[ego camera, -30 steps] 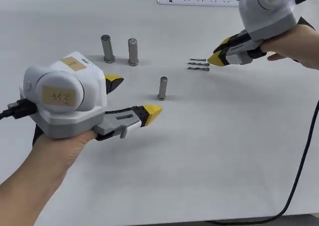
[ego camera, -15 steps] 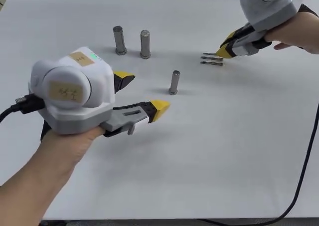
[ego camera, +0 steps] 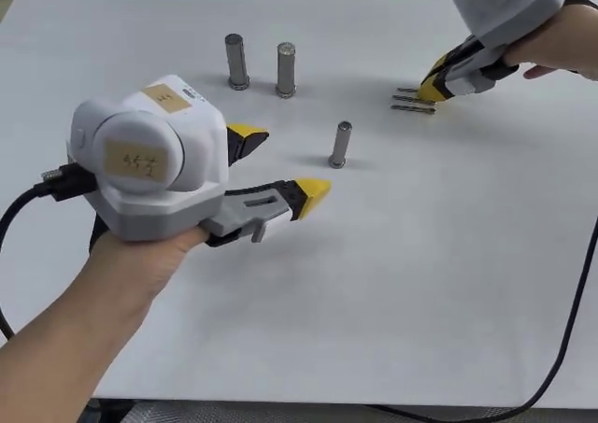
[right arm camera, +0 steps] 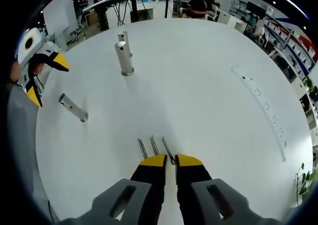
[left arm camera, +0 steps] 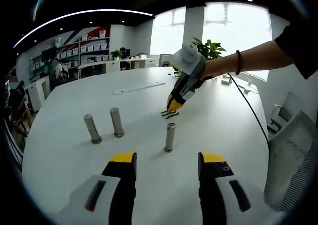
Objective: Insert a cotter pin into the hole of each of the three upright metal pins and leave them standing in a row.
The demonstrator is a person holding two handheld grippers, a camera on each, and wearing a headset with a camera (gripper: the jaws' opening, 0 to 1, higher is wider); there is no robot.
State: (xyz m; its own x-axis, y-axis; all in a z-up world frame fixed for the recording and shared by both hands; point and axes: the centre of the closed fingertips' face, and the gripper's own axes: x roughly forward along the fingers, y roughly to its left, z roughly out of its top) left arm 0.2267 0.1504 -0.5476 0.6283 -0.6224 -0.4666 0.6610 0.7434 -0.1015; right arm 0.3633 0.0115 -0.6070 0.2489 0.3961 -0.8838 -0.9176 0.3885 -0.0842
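Cotter pins (ego camera: 411, 100), three side by side, lie flat on the tabletop (ego camera: 420, 255), right of the three upright metal pins (ego camera: 286, 69). Our right gripper (ego camera: 432, 91) has its nearly closed jaws at their near ends; we cannot tell whether one is pinched. Our left gripper (ego camera: 280, 162) hovers wide open and empty.

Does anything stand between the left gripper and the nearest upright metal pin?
Nothing visible does. Only bare table lies between the open left gripper and the nearest metal pin; the other two metal pins stand off to the side.
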